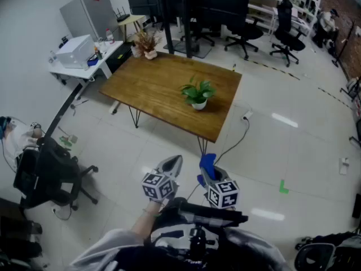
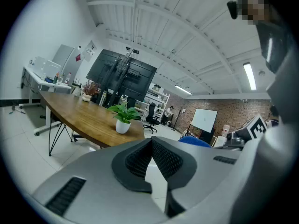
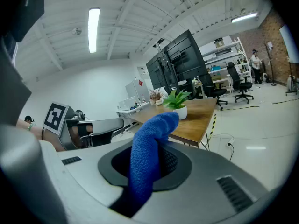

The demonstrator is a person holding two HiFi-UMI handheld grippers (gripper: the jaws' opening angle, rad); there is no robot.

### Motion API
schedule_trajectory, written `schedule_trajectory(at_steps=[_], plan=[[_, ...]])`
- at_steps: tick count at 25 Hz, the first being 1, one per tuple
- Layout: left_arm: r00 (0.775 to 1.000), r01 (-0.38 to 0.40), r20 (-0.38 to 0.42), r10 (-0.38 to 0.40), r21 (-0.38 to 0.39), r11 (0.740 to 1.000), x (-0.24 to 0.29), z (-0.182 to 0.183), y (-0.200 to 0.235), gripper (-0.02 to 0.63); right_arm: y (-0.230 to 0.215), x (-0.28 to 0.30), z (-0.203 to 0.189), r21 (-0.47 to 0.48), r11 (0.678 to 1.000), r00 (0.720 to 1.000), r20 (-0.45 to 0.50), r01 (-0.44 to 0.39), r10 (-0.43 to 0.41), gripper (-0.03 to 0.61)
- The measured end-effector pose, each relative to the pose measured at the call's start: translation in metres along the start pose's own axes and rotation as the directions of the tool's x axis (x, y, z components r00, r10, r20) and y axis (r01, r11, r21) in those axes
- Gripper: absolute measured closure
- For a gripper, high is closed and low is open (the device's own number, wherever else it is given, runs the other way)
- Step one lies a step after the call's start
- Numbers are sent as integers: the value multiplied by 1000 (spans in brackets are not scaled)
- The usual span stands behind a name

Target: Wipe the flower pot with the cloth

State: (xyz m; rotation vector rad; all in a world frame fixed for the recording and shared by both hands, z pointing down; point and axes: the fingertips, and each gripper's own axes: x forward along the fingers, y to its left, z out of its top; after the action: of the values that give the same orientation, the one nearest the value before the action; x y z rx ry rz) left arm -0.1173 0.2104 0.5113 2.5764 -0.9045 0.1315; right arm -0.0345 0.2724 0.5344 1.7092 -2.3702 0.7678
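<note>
- While I stand back on the pale tiled floor, the small white flower pot with a green leafy plant sits on the brown wooden table with thin black legs, well apart from both tools.
- My right gripper is clamped on the fuzzy blue cloth, which sticks up from between its jaws.
- My left gripper has its jaws pressed together, with nothing between them.
- Both point toward the table.

I see cloth: blue nubby terry, matt. Flower pot: white, smooth, faint gloss. Table: varnished wood, satin sheen. Floor: pale tile, glossy, reflecting lights.
</note>
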Motion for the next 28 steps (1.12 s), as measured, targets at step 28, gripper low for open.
schedule_trajectory(at_steps=[28], plan=[[983, 119, -151, -101, 109, 987, 212, 61, 134, 598, -126, 157, 103, 34, 985, 986, -25, 169, -168, 506]])
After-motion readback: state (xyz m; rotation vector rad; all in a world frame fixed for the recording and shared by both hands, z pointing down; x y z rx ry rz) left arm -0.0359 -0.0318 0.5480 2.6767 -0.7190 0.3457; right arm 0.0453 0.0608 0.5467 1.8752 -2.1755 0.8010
